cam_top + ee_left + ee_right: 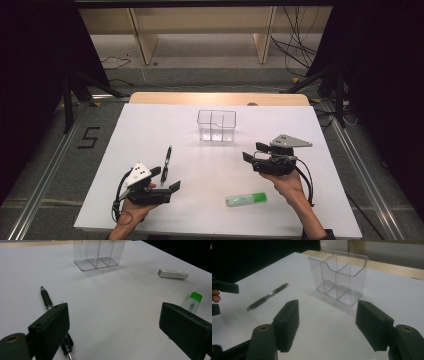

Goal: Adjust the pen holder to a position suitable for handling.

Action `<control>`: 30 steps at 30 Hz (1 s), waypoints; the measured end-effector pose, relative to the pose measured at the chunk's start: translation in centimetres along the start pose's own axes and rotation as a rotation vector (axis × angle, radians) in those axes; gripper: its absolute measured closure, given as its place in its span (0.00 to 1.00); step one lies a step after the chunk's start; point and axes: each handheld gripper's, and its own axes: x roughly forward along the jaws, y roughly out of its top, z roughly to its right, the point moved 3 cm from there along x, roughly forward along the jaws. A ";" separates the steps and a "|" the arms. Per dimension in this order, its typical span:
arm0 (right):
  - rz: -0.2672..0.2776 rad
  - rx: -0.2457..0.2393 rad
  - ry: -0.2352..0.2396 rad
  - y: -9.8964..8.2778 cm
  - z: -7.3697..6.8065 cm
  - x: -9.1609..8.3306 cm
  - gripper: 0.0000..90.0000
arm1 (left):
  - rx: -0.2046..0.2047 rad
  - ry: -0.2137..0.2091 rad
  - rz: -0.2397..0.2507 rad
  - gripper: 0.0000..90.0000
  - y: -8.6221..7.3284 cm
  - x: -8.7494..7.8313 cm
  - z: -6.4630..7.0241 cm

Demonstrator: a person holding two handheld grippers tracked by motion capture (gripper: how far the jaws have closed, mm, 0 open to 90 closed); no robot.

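A clear plastic organiser [216, 125] with compartments stands upright and empty at the middle back of the white table [150, 125]. A black pen [166, 164] lies left of centre, just beyond my left gripper [166, 179], which is open and holds nothing. In the left gripper view the pen [47, 300] runs under the left jaw. A green-capped tube [246, 199] lies near the front edge, right of centre. My right gripper [252, 151] hovers open and empty at the right, pointing toward the organiser [339, 277].
A small white capped stick [173, 273] lies on the table to the right in the left gripper view. Beyond the table's wooden far edge [220, 98] are floor, cables and stand legs. Dark curtains flank both sides.
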 end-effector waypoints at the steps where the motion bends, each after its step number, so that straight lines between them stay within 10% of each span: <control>1: -0.001 0.000 -0.003 -0.1 0.1 -0.2 0.40 | 0.000 0.001 -0.001 0.10 0.0 0.0 0.0; 30: -0.043 0.028 -0.010 -3.1 2.3 -3.0 0.36 | -0.003 -0.005 -0.020 0.10 0.0 0.5 -0.1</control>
